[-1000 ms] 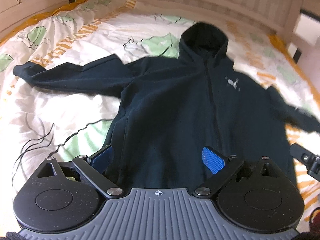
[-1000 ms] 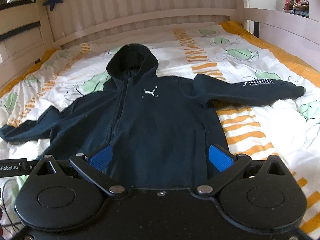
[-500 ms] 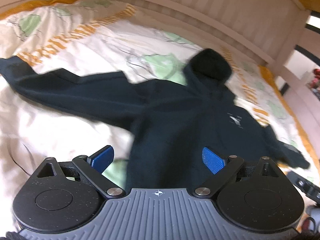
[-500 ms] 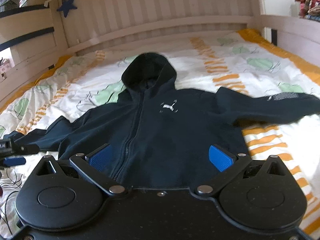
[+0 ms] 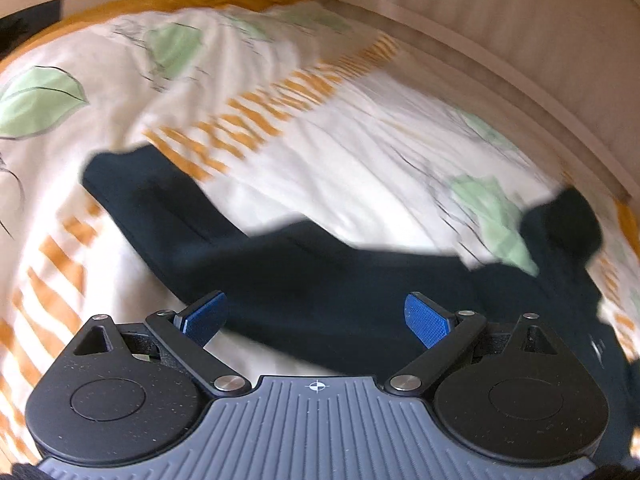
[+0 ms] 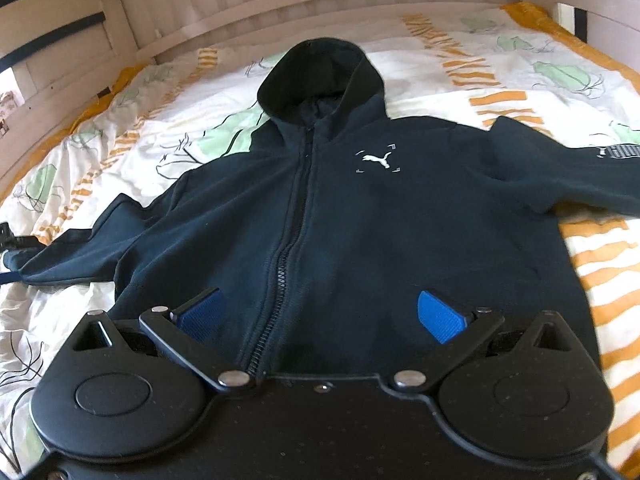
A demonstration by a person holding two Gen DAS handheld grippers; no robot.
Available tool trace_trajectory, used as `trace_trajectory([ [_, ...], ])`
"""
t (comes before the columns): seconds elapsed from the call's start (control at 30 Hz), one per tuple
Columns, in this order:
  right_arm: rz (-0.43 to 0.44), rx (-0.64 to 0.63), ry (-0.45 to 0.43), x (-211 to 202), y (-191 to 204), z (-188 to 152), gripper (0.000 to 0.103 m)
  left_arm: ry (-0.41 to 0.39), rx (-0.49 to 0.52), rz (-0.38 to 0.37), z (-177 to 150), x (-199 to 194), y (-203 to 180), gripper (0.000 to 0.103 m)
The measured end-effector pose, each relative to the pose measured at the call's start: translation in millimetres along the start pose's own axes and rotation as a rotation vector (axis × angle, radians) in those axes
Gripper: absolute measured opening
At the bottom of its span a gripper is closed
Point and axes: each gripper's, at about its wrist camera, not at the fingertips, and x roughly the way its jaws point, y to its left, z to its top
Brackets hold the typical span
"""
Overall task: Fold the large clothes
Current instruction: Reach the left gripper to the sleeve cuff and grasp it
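No fold is seen yet: the hoodie [image 6: 360, 216] lies flat, zipped and face up on the bed [image 6: 520, 52], sleeves spread. Both the left gripper [image 5: 316, 320] and right gripper [image 6: 320, 314] are held wide open, empty; all folding is judged left.

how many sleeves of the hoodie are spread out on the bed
2. One sleeve stretches toward the left edge of the right wrist view, its cuff out of frame; the other sleeve runs to the right edge, cuff also cut off. Both lie flat on the bedcover.
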Motion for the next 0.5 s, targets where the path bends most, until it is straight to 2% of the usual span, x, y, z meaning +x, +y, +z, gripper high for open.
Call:
trace_trajectory([
  [0.13,0.009,-0.009,0.02,11.6,7.7,2.2,0.102,-0.047,-0.051,0.048,24.6,4.9,33.4,0.096],
  [0.27,0.013,-0.014,0.039,21.5,15.5,1.5,0.102,-0.052,-0.116,0.09,36.6,15.8,63.9,0.095],
  [0.3,0.016,-0.016,0.044,23.3,17.2,1.0,0.102,-0.051,-0.136,0.1,37.8,19.3,70.5,0.092],
  [0.4,0.02,-0.029,0.053,27.5,22.0,0.6,0.102,-0.028,-0.195,0.12,39.1,26.2,88.4,0.071],
  [0.47,0.02,-0.04,0.057,28.6,24.9,0.4,0.102,-0.022,-0.211,0.112,41.0,30.6,95.5,0.07],
  [0.5,0.021,-0.044,0.057,28.9,25.7,0.4,0.102,-0.029,-0.203,0.109,42.5,30.7,95.9,0.065],
])
